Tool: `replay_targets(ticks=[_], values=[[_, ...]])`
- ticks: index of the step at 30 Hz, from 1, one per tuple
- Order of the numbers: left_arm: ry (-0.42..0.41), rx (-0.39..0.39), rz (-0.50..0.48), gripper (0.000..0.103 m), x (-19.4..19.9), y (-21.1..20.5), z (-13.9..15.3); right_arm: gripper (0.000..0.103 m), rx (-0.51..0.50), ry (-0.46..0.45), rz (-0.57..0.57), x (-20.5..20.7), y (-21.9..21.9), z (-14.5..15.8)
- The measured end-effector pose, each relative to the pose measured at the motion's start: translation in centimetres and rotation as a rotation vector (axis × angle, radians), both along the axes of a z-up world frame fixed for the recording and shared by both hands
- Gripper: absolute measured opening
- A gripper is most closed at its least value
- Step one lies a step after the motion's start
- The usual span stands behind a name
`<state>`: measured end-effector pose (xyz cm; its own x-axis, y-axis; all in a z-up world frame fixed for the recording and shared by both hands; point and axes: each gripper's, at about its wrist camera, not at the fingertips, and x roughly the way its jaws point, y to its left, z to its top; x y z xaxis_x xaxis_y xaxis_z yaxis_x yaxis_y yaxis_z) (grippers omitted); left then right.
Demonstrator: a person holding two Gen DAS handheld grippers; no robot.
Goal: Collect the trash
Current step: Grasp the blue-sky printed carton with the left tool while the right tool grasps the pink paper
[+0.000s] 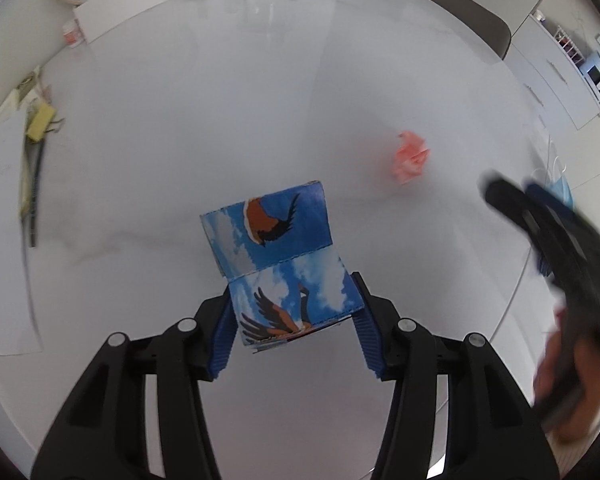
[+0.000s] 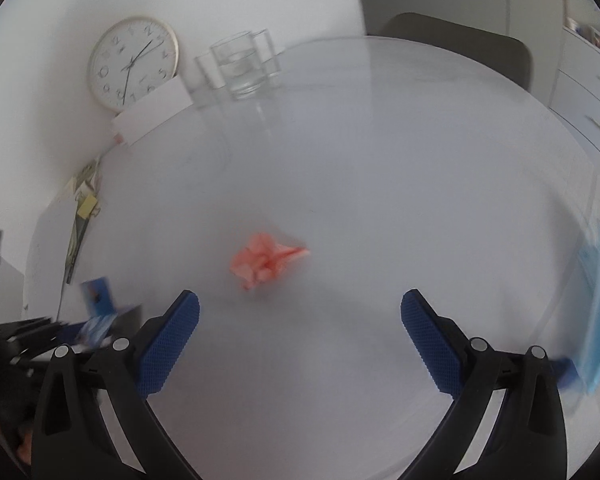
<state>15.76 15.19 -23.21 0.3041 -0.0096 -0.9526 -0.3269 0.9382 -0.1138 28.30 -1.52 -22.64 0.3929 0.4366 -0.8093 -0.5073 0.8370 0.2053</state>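
Note:
My left gripper (image 1: 294,312) is shut on a small blue bag printed with birds and clouds (image 1: 278,252), held above the round white table (image 1: 220,120). The bag also shows at the left of the right wrist view (image 2: 98,308). A crumpled pink paper (image 1: 411,156) lies on the table to the right of the bag. In the right wrist view the pink paper (image 2: 266,260) lies just ahead of my right gripper (image 2: 300,320), which is open and empty. The right gripper (image 1: 540,232) also shows blurred at the right of the left wrist view.
A blue face mask (image 2: 598,312) lies near the table's right edge. Glasses (image 2: 240,64), a wall clock (image 2: 134,62) and a white card (image 2: 152,114) stand at the back. Papers, a yellow note and a pen (image 1: 34,148) lie at the left. A chair (image 2: 456,44) stands behind the table.

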Motion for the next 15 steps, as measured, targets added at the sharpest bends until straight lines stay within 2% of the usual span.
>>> replay_targets(ticks=[5,7,8,10,11,13,15], values=[[0.009,0.044,-0.013,0.051,-0.8,1.0,-0.3,0.092,-0.068,-0.003,0.055,1.4,4.9,-1.9],[0.012,0.047,-0.009,0.051,-0.8,1.7,-0.4,0.082,-0.103,-0.004,0.067,1.6,6.0,-2.7],[0.008,0.048,-0.007,0.051,-2.2,2.9,-0.3,0.079,-0.123,-0.001,0.073,1.8,6.5,-3.1],[0.003,0.051,-0.009,0.051,-2.0,3.0,-0.4,0.060,-0.155,0.001,0.079,1.9,7.1,-3.7],[0.000,0.050,-0.011,0.051,-2.1,3.1,-0.5,0.055,-0.175,0.006,0.081,2.0,7.3,-4.0],[-0.006,0.048,-0.016,0.051,-2.6,3.4,-0.3,0.028,-0.186,0.015,0.076,1.9,7.1,-4.3],[-0.016,0.040,-0.019,0.051,-2.7,3.6,-0.2,0.025,-0.176,0.028,0.063,2.0,6.7,-4.3]])
